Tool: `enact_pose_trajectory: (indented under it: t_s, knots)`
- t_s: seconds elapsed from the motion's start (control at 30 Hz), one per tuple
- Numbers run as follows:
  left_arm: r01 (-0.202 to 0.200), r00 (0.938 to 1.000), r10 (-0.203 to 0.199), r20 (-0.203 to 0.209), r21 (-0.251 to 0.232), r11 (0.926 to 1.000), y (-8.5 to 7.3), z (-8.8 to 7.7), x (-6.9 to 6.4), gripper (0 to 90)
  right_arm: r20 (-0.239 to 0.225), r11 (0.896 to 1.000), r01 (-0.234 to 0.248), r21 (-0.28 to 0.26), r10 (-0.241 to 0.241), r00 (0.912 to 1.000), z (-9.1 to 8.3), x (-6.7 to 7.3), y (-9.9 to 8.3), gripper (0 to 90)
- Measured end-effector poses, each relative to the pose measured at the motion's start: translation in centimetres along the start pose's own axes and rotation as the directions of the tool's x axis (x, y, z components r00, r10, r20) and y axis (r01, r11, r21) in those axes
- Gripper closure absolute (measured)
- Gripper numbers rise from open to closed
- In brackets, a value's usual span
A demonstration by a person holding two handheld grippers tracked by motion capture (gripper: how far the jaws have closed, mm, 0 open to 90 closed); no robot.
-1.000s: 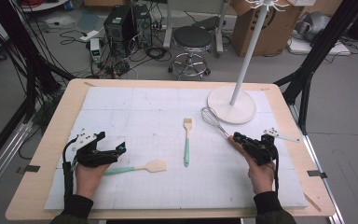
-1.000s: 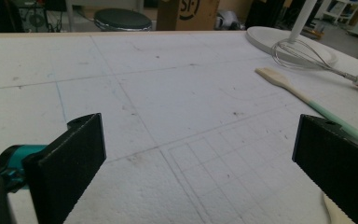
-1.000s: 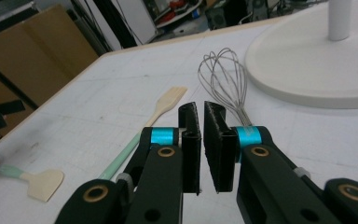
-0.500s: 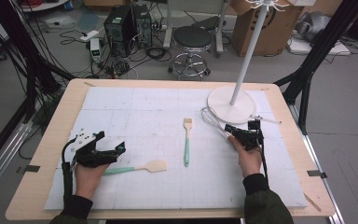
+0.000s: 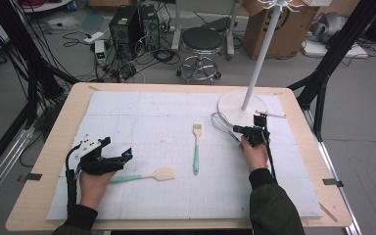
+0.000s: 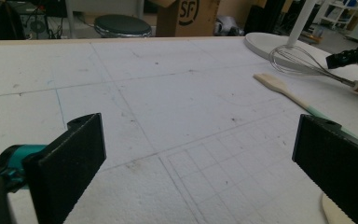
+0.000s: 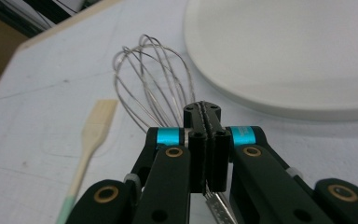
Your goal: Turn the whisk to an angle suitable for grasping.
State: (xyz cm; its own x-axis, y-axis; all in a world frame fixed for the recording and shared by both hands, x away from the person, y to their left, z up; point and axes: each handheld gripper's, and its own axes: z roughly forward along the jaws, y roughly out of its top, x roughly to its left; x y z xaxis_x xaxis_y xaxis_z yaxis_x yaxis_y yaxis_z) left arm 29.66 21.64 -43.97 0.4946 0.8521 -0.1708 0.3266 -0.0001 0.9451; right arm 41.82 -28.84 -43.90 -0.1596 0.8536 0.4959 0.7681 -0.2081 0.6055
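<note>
With the right gripper [image 7: 204,154] clamped on the whisk [image 7: 154,81] beside the stand's white base [image 5: 240,105] (left gripper [image 5: 108,157] idle, jaws apart), lift it straight off the surface [image 5: 142,120], judging by the thin handle's tendency to pivot

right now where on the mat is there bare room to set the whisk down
The far-left stretch of the mat is free, and so is the near strip below the brush. It is crowded around the whisk, beside the stand base and the right gripper.

Wooden table [image 5: 44,196], white mat [image 5: 142,122] (gridded), whisk [image 5: 220,122], brush [image 5: 196,147], spatula [image 5: 149,175], stand base [image 5: 235,104]
</note>
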Motion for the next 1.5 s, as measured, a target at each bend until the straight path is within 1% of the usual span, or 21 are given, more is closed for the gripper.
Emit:
enact_pose_trajectory:
  t_s: [0.07,0.13,0.17,0.2,0.3,0.37,0.47,0.53,0.57,0.67,0.7,0.83,0.87,1.03,1.1,1.2,1.27,1.33,1.43,1.47,1.5]
  knots:
    - [-0.005,1.0,0.005,0.0,0.003,1.0,0.0,0.0,-0.1,3.3,0.006,1.0,-0.006,0.012,0.006,1.0,0.3,-0.2,-0.1,89.7]
    - [-0.008,1.0,0.008,0.004,0.005,1.0,0.0,0.0,-0.1,3.2,0.005,1.0,-0.011,0.021,0.01,0.9999,0.5,-0.2,-0.2,89.7]
    - [-0.007,1.0,0.007,0.004,0.003,1.0,0.0,0.0,-0.1,3.2,0.005,1.0,0.002,0.022,-0.002,1.0,0.6,-0.1,-0.2,89.7]
    - [-0.007,1.0,0.007,0.004,0.003,1.0,0.0,0.0,-0.1,3.3,0.003,1.0,0.0,0.03,-0.001,1.0,0.6,0.0,-0.2,89.7]
    - [-0.006,1.0,0.006,0.004,0.007,1.0,0.1,0.0,-0.2,3.3,0.012,0.998,0.019,0.061,-0.019,0.9997,0.9,0.2,-0.5,89.7]
    - [-0.012,0.9999,0.012,0.004,0.006,0.9999,0.1,-0.1,-0.2,3.3,0.008,0.997,0.029,0.071,-0.03,0.9995,0.9,0.4,-0.9,89.6]
    - [-0.01,0.9999,0.01,0.006,0.004,0.9999,0.1,-0.1,-0.2,3.2,0.005,0.994,0.056,0.095,-0.057,0.9984,0.9,1.2,-1.3,89.6]
    - [-0.01,0.9999,0.01,0.006,0.002,0.9999,0.1,-0.1,-0.3,3.3,0.007,0.992,0.084,0.094,-0.085,0.9964,0.8,1.9,-1.5,89.6]
    - [-0.01,0.9999,0.01,0.006,0.002,0.9999,0.1,-0.1,-0.3,3.3,0.005,0.992,0.089,0.094,-0.09,0.996,0.8,2.2,-1.6,89.7]
    - [-0.018,0.9998,0.018,0.009,0.001,0.9998,0.2,-0.3,-0.4,3.2,-0.003,0.99,0.088,0.108,-0.088,0.9961,0.8,2.7,-1.8,89.7]
    - [-0.018,0.9998,0.018,0.009,0.001,0.9998,0.2,-0.3,-0.4,3.2,-0.005,0.99,0.091,0.112,-0.091,0.9958,0.9,2.8,-1.9,89.7]
    - [-0.019,0.9998,0.019,0.01,0.004,0.9998,0.2,-0.2,-0.5,3.2,-0.011,0.99,0.076,0.121,-0.075,0.9971,0.7,3.0,-2.1,89.6]
    - [-0.016,0.9998,0.016,0.01,0.003,0.9999,0.2,-0.2,-0.5,3.2,-0.008,0.989,0.081,0.124,-0.081,0.9967,0.6,3.1,-2.1,89.6]
    - [-0.019,0.9998,0.019,0.009,-0.002,0.9998,0.3,-0.3,-0.6,3.3,-0.008,0.98,0.103,0.17,-0.103,0.9946,0.6,3.8,-2.7,89.6]
    - [-0.024,0.9997,0.024,0.009,0.002,0.9997,0.3,-0.3,-0.8,3.2,-0.004,0.978,0.117,0.172,-0.118,0.993,0.5,4.2,-3.0,89.6]
    - [-0.028,0.9996,0.028,0.011,0.004,0.9996,0.2,-0.3,-0.8,3.3,-0.015,0.976,0.143,0.166,-0.143,0.9897,0.1,4.9,-3.2,89.7]
    - [-0.028,0.9995,0.028,0.01,0.006,0.9996,0.2,-0.3,-0.8,3.3,-0.027,0.973,0.151,0.176,-0.149,0.9885,0.0,5.3,-3.4,89.6]
    - [-0.029,0.9995,0.029,0.01,0.006,0.9996,0.3,-0.3,-0.8,3.2,-0.027,0.97,0.165,0.177,-0.163,0.9863,0.0,5.6,-3.7,89.6]
    - [-0.027,0.9996,0.027,0.01,0.004,0.9996,0.3,-0.3,-0.8,3.2,-0.04,0.971,0.165,0.176,-0.16,0.9863,-0.2,5.8,-3.9,89.6]
    - [-0.028,0.9996,0.027,0.01,0.004,0.9996,0.3,-0.3,-0.8,3.3,-0.057,0.977,0.146,0.157,-0.138,0.9887,-0.3,5.5,-4.2,89.6]
    - [-0.028,0.9996,0.028,0.01,0.006,0.9996,0.3,-0.3,-0.9,3.3,-0.057,0.978,0.14,0.157,-0.132,0.9896,-0.3,5.2,-4.3,89.6]
